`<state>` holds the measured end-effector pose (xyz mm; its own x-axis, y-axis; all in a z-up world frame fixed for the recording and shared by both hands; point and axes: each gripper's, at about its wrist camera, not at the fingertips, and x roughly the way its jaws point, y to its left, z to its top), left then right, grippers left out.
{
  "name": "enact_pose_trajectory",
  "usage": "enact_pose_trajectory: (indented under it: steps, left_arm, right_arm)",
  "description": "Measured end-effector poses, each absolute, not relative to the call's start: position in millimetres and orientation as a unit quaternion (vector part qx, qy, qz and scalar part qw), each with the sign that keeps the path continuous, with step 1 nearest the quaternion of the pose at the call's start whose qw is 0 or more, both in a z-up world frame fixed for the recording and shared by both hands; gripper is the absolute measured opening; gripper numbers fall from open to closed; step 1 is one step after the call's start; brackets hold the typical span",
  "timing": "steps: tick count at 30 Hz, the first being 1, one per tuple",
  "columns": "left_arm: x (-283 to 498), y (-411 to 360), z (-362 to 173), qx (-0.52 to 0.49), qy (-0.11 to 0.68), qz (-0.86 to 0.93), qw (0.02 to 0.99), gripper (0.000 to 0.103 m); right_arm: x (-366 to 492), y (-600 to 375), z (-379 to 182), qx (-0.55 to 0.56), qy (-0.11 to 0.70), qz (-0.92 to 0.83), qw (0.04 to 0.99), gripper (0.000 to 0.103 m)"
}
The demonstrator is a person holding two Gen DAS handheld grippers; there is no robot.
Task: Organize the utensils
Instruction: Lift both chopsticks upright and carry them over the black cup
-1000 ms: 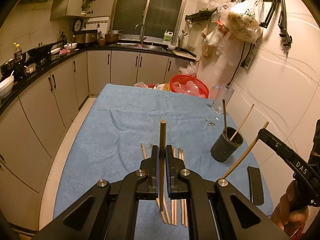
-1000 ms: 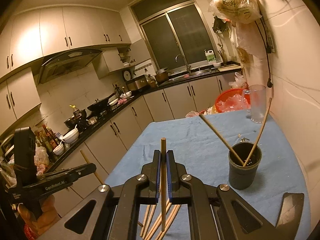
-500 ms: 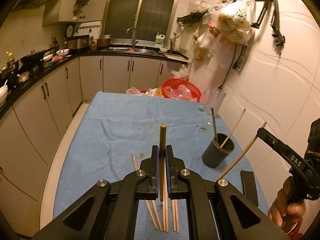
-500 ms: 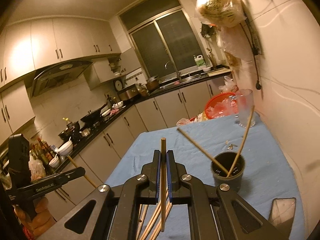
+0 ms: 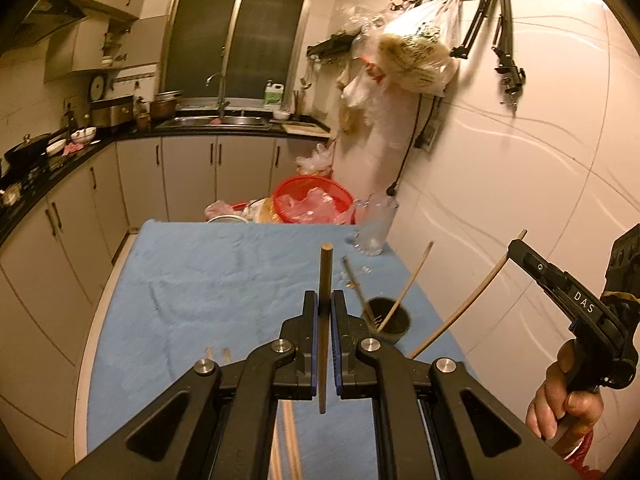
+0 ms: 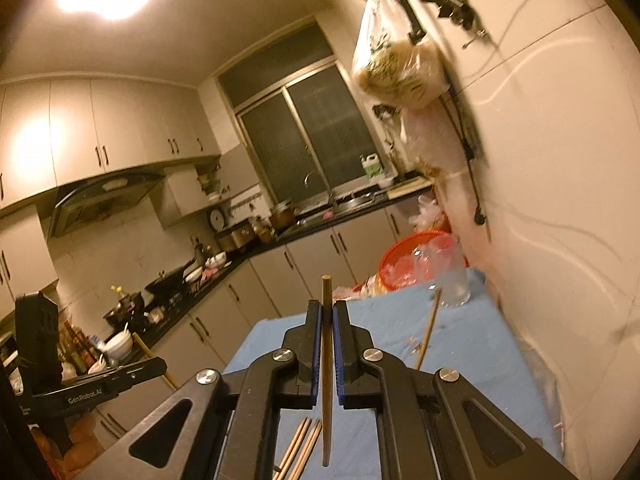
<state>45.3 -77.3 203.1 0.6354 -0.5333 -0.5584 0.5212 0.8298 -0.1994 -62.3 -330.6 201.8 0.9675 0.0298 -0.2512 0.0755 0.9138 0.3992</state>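
My left gripper [image 5: 325,300] is shut on a wooden chopstick [image 5: 325,280] held upright above the blue cloth [image 5: 224,280]. My right gripper [image 6: 327,310] is shut on another chopstick [image 6: 326,344]; it also shows at the right of the left wrist view [image 5: 516,246], raised beside the wall. A dark cup [image 5: 387,321] with two chopsticks in it stands just right of my left fingers. Several loose chopsticks lie on the cloth, seen in the left wrist view [image 5: 289,440] and in the right wrist view [image 6: 302,446].
A clear glass jug [image 5: 374,226] and a red basket [image 5: 312,199] stand at the table's far end. The tiled wall [image 5: 520,168] runs along the right edge. Kitchen cabinets [image 5: 60,248] line the left. Bags [image 5: 416,60] hang from wall hooks.
Both grippers have risen and tilted upward, each still holding its chopstick. The cup sits lower and nearer my left fingers; in the right view it has dropped behind the gripper.
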Motion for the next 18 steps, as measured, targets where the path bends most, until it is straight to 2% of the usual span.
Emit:
enact_pose_trajectory:
  steps: [9, 18]
  left_arm:
    - [60, -126, 231, -0.016, 0.295, -0.318, 0.901, 0.006]
    - [85, -172, 237, -0.022, 0.293, -0.324, 0.899, 0.006]
  right_arm:
    - [-59, -367, 223, 0.210, 0.100, -0.044, 0.972, 0.006]
    - [-35, -400, 223, 0.219, 0.098, -0.069, 0.968, 0.006]
